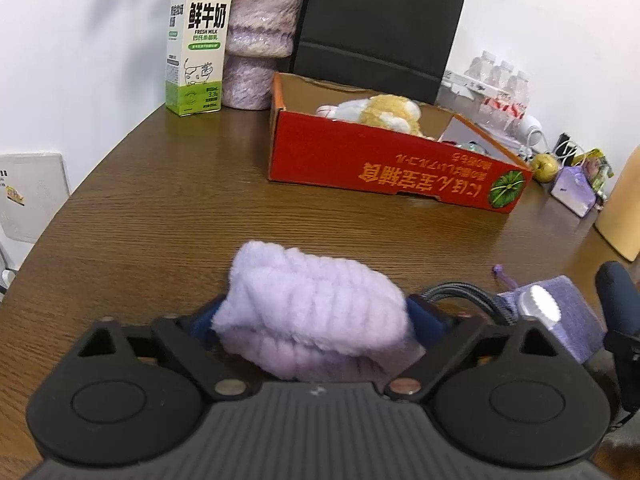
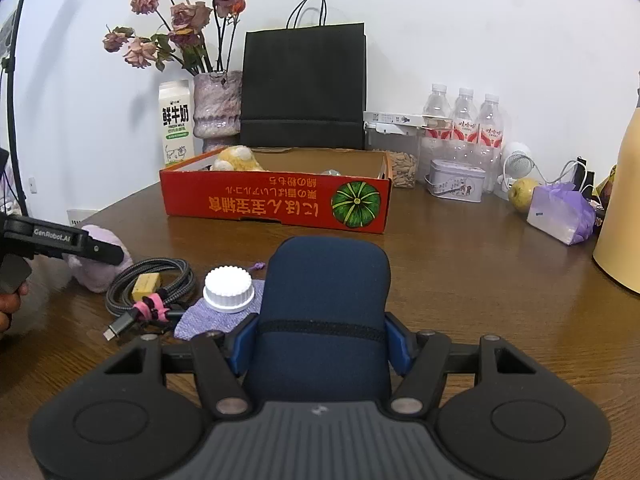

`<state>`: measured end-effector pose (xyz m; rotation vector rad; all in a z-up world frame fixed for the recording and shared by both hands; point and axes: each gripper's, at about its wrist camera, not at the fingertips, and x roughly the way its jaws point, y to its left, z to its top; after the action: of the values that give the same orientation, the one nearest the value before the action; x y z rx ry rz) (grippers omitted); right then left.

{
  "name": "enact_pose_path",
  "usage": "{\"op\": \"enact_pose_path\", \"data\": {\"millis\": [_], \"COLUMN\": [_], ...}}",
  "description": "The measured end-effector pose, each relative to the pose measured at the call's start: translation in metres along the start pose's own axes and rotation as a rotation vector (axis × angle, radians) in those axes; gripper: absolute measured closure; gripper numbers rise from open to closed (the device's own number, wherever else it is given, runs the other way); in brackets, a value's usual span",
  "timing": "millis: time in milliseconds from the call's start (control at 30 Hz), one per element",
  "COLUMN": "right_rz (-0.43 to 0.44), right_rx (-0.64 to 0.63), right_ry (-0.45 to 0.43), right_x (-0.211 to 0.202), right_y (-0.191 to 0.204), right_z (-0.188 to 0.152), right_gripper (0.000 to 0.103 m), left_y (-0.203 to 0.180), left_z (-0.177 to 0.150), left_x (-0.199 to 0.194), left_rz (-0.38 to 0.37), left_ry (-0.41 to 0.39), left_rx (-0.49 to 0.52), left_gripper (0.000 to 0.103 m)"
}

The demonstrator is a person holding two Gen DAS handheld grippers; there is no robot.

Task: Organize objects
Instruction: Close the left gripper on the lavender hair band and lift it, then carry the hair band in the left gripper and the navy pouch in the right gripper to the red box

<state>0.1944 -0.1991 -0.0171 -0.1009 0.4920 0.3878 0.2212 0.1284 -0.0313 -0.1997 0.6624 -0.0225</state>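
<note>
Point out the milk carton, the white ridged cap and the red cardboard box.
milk carton (image 1: 198,46): left wrist view, on its printed front face.
white ridged cap (image 2: 228,286): right wrist view, on its flat top.
red cardboard box (image 2: 276,204): right wrist view, on its printed front wall.

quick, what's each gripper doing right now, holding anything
Left gripper: closed around the fluffy lilac cloth, which sits between its blue pads.
Right gripper: shut on the dark blue pouch.
</note>
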Motion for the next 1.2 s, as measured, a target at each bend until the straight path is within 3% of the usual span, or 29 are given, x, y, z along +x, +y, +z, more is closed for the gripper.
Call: {"op": "enact_pose_path", "data": {"millis": [67,167,200,300,867,1200], "right_rz": [-0.001,-0.002,-0.002,-0.001,0.006,0.011], "right_rx": [-0.001,-0.002,-0.002,-0.002,-0.021,-0.040], "right_ry": [-0.002,-0.005,-0.005,-0.007,-0.056,-0.098], "right_x": [0.000,-0.001,-0.001,-0.001,-0.010,-0.017], "right_y": [0.000,0.000,0.000,0.001,0.004,0.007], "right_z": [0.000,0.000,0.000,0.000,0.000,0.000], "right_gripper": [0.040,0.040,0.040,0.040,0.040,0.040], "left_y": [-0.004,-0.011,-0.012,-0.016,-0.051,-0.083], "left_z": [-0.003,-0.006,-0.007,-0.010,-0.044,-0.058], "left_x": [-0.005,-0.013,-0.016,-0.025,-0.072,-0.080], "left_rz": [0.005,0.006,-0.002,0.009,0.140,0.187], "left_ry": [-0.012,-0.050,-0.061,-0.089,-0.245,-0.269], "left_rx": [0.006,0.032,0.035,0.038,0.064,0.060], "left_gripper": [0.025,0.050,0.063,0.070,0.072,0.072]}}
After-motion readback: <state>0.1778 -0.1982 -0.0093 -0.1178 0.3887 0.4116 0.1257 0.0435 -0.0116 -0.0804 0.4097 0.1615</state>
